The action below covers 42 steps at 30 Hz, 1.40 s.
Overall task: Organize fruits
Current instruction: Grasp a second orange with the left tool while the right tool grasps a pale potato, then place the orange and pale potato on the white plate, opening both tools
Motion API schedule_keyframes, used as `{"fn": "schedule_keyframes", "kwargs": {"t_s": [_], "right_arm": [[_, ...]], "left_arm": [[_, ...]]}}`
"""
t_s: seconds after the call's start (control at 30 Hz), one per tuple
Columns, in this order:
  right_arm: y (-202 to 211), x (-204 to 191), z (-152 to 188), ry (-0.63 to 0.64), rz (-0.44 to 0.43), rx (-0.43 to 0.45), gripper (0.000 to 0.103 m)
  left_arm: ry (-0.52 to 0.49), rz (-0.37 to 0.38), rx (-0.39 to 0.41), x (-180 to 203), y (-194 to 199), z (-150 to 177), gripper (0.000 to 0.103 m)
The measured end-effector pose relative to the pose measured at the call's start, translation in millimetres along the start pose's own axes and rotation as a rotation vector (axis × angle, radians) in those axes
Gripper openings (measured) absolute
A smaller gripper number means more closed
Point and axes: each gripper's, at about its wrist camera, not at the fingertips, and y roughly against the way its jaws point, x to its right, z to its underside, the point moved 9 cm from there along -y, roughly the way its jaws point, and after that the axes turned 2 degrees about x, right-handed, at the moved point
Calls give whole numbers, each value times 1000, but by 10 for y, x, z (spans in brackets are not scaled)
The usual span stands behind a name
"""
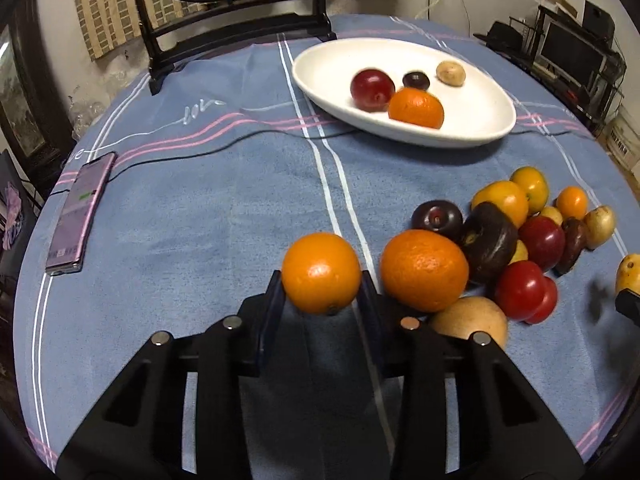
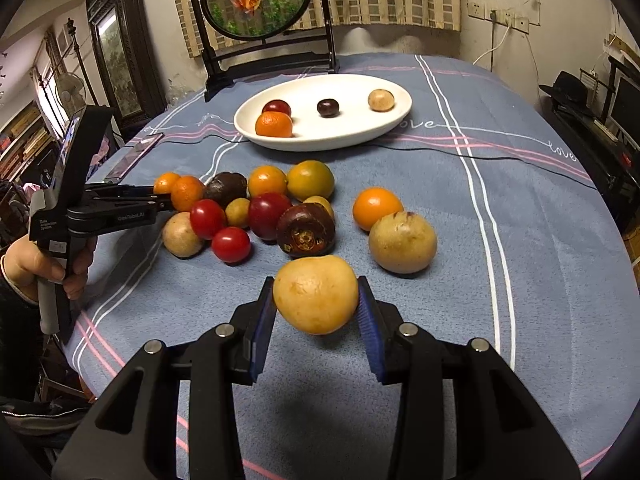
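My left gripper (image 1: 322, 280) is shut on an orange (image 1: 321, 273) and holds it above the blue cloth; it also shows at the left of the right wrist view (image 2: 160, 196). My right gripper (image 2: 316, 300) is shut on a yellow pear-like fruit (image 2: 316, 294), lifted a little off the table. A white oval plate (image 1: 320, 64) (image 2: 360, 136) at the far middle holds a red plum (image 1: 372, 89), a dark plum (image 1: 416, 80), a tan fruit (image 1: 451, 73) and an orange (image 1: 416, 108). A pile of several fruits (image 2: 264, 208) lies between the grippers.
A phone (image 1: 80, 216) with a black cable lies at the table's left edge. A round framed screen on a black stand (image 2: 256, 0) stands behind the plate. A tan fruit (image 2: 402, 242) and an orange (image 2: 376, 207) lie right of the pile. Shelves and a monitor (image 1: 572, 56) stand at right.
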Motion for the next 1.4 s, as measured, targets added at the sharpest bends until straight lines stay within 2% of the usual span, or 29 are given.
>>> {"fn": "schedule_keyframes", "kwargs": {"t_s": [0.1, 0.27, 0.53, 0.7, 0.83, 1.13, 1.33, 1.37, 1.4], "right_arm": [[73, 7, -47, -1, -6, 19, 41], [211, 12, -219, 12, -10, 66, 41], [274, 14, -851, 61, -2, 149, 41], [37, 66, -1265, 89, 17, 156, 41], [-373, 100, -1530, 124, 35, 108, 41], [-1200, 152, -1616, 155, 50, -37, 41], [-1433, 228, -1650, 138, 56, -70, 41], [-1453, 240, -1662, 129, 55, -69, 41], [-1459, 249, -1675, 121, 52, -64, 45]], "left_arm": [[1, -2, 45, -19, 190, -71, 38], [-11, 50, 123, 80, 560, -294, 38], [-30, 105, 167, 348, 693, -742, 38], [-36, 115, 147, 463, 475, -1114, 38], [-38, 79, 110, 476, 150, -1314, 38], [28, 52, 5, 310, -522, -1431, 38], [28, 50, -15, 307, -741, -1484, 39], [31, 57, -14, 313, -746, -1497, 45], [35, 65, -16, 322, -754, -1509, 57]]}}
